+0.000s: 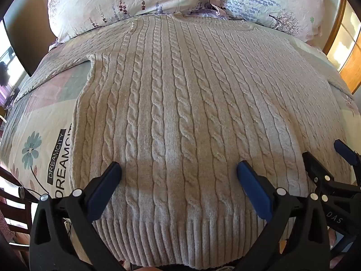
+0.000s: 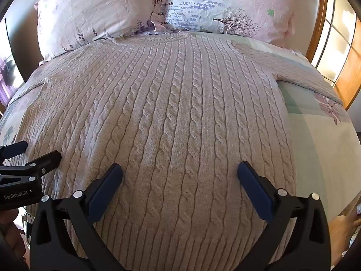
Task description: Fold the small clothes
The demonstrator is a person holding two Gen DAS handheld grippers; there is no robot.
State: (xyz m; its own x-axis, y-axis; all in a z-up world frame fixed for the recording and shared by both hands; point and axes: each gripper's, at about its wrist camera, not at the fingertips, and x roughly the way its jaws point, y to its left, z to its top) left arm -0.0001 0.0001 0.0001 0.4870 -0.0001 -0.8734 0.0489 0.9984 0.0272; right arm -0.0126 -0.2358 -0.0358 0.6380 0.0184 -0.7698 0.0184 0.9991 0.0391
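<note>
- A cream cable-knit sweater point(image 1: 180, 113) lies spread flat on a bed point(image 1: 45, 117), its neckline toward two floral pillows point(image 1: 126, 0) at the far end and its ribbed hem point(image 1: 180, 237) nearest the cameras.
- Both sleeves stretch outward: the left sleeve point(image 1: 56, 63) runs off to the left side, the right sleeve point(image 2: 304, 72) to the right.
- The left tongs point(image 1: 179, 172) hover over the lower left of the sweater body, both fingers spread wide apart, with nothing between them.
- The right tongs point(image 2: 180, 172) hover over the lower right of the body, just beside the left pair. They too gape wide and hold nothing.
- Whether either pair's fingertips touch the knit cannot be told from these views.
- Judged from the layout, folding has not begun: the garment is fully laid out and smooth, with no fold made yet.
- The step in hand looks like the approach for a first grasp.
- The next move likely calls for each pair to travel to an edge of the knit, such as a hem corner or a sleeve, and close on it.
- The thick, soft knit will probably bunch, so a firm pinch through both layers would help.
</note>
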